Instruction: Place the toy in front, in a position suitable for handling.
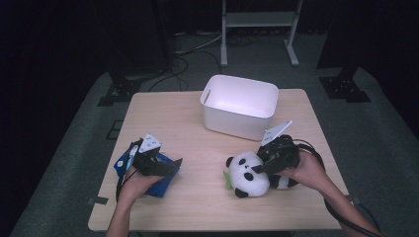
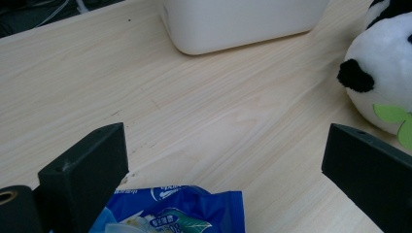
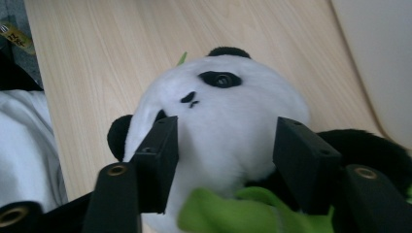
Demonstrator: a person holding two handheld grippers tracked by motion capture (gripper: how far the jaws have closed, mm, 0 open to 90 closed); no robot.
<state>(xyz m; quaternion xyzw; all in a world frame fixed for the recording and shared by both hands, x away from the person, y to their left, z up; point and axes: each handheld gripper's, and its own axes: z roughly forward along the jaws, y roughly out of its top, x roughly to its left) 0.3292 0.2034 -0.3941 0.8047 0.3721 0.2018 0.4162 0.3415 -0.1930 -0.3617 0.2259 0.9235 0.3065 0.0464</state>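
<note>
Plush panda [image 3: 218,126] sits between your right gripper's [image 3: 226,160] part-spread jaws at frame centre, pads beside its head; close squarely before lifting toward the white bin [image 1: 240,105].

- one plush panda [image 1: 248,173], lying around 5 o'clock on the table [image 1: 197,128]
- one blue snack bag [image 1: 159,183], over at 8 o'clock
- one white bin [image 1: 239,106], up at 12 o'clock
- two handheld grippers: left gripper [image 1: 168,165] at 8 o'clock, right gripper [image 1: 262,165] at 4 o'clock
</note>
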